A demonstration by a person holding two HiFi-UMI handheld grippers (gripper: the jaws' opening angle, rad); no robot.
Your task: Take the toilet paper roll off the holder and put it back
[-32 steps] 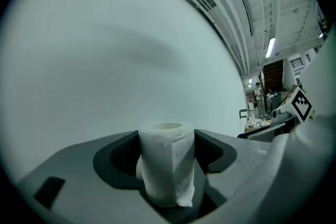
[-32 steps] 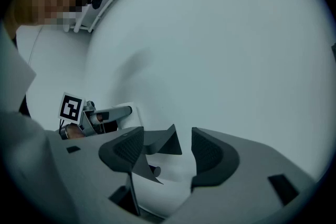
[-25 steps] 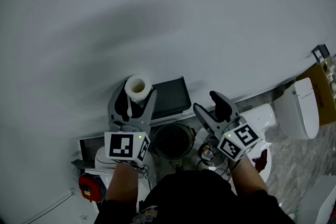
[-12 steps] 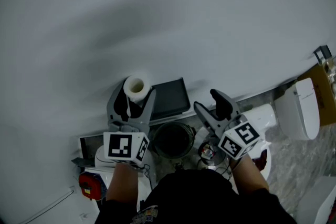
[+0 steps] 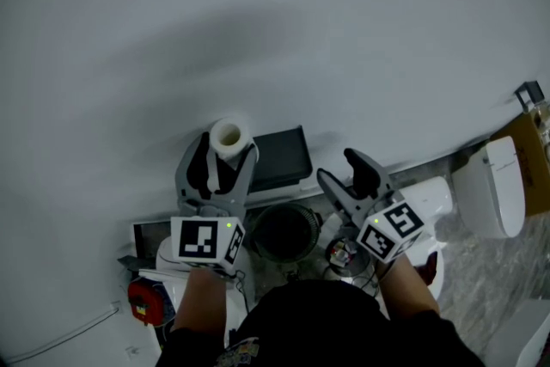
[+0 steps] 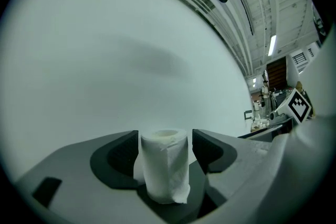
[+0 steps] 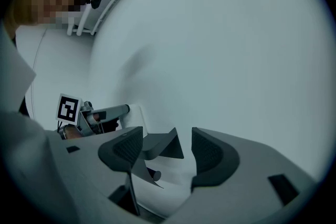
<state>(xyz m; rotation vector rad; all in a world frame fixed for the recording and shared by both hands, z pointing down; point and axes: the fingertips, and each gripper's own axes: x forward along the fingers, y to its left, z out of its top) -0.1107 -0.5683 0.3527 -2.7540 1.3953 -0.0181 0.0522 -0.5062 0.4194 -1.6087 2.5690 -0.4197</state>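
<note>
Roll in left hand-held gripper

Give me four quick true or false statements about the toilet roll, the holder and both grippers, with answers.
1. The left gripper grips the toilet paper roll between its jaws. True.
2. The roll is off the holder. True.
3. The roll lies on its side. False: it stands upright, core opening on top.
4. The right gripper has its jaws shut on the holder. False: they stand apart, gripping nothing.
</note>
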